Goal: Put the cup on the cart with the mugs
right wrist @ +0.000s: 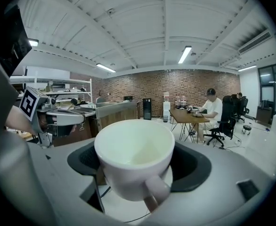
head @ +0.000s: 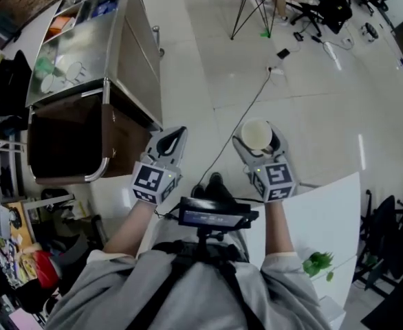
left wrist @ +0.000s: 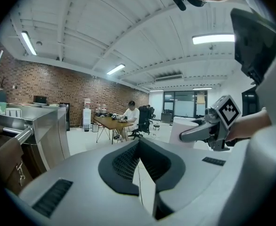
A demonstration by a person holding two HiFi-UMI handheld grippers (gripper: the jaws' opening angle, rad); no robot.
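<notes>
"Where is the cup?"

"The cup (right wrist: 133, 157) is clamped between the jaws of the right gripper (head: 258, 139). It's out to the right of the cart (head: 138, 60), well apart from it, over the pale floor (head: 208, 67)."

"How does it look?"

"White, glossy, wide-mouthed and empty. It's upright, with the handle turned back toward the gripper's camera."

"And the other gripper?"

"The left gripper (head: 174, 136) is nearer the cart, just off its closest corner, with its jaws pressed together on nothing."

"Any mugs on the cart?"

"Some pale round shapes (head: 56, 81) lie on its steel top. They may be mugs, but they're too small to tell."
</notes>
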